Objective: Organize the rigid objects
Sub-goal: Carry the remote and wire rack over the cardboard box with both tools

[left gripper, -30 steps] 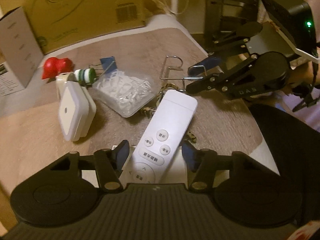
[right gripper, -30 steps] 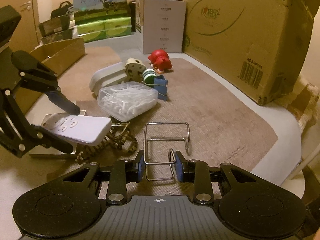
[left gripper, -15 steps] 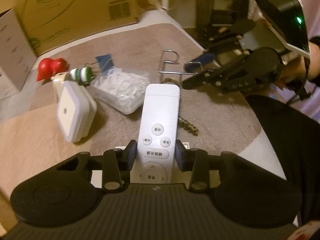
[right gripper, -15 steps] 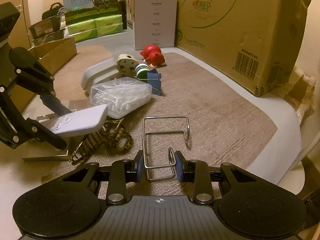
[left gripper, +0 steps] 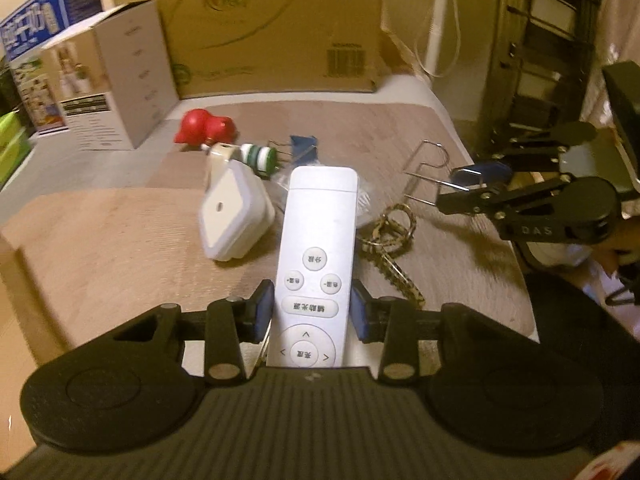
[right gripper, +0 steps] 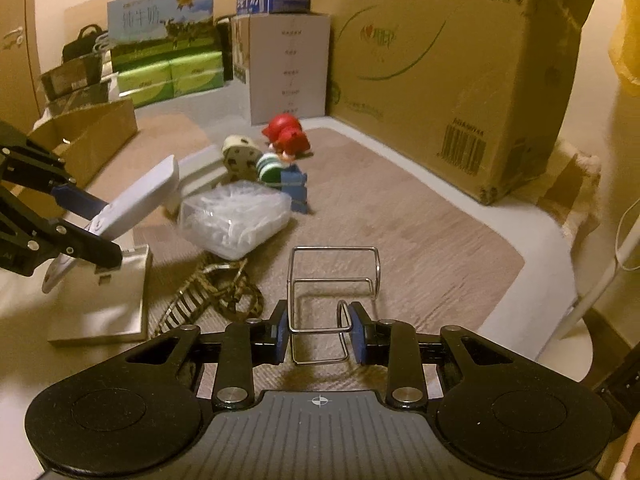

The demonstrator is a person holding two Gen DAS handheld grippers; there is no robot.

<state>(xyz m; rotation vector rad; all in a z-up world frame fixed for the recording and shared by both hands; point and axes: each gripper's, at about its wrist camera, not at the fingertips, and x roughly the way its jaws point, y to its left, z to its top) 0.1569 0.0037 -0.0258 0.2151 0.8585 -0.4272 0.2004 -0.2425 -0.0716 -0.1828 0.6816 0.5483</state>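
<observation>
The remote [left gripper: 316, 256] sits clamped between the pads of your left hand-held gripper [left gripper: 312, 312], gripped across its button end, so the long plain end sticks out ahead and tilts upward, clear of the mat [right gripper: 420, 216]. Those jaws have just been closing, and they now press on the remote's two long sides. That hold near one end leaves most of its length unsupported, so a bump at the far tip would likely twist it in the pads.

Your right hand-held gripper [right gripper: 320, 334] is narrowed on the wire rack [right gripper: 334, 276], pinching its near loops; the rack's taller frame stands ahead of the pads, low over the mat. I cannot tell whether it rests on the mat.

The remaining pieces crowd the middle: the clear box [right gripper: 236, 220], the patterned strap [right gripper: 216, 292] just beside it, the white adapter [left gripper: 234, 216], the blue clip [right gripper: 294, 190], the green spool [right gripper: 270, 166] and the red toy [right gripper: 286, 136].

Open mat lies to the right of the rack in the right view, running to the mat's edge, beyond which the bed [right gripper: 532, 240] rounds off and drops away. The big carton [right gripper: 440, 72] walls off the back. In the left view, bare mat opens to the left of the adapter, toward a near edge.
</observation>
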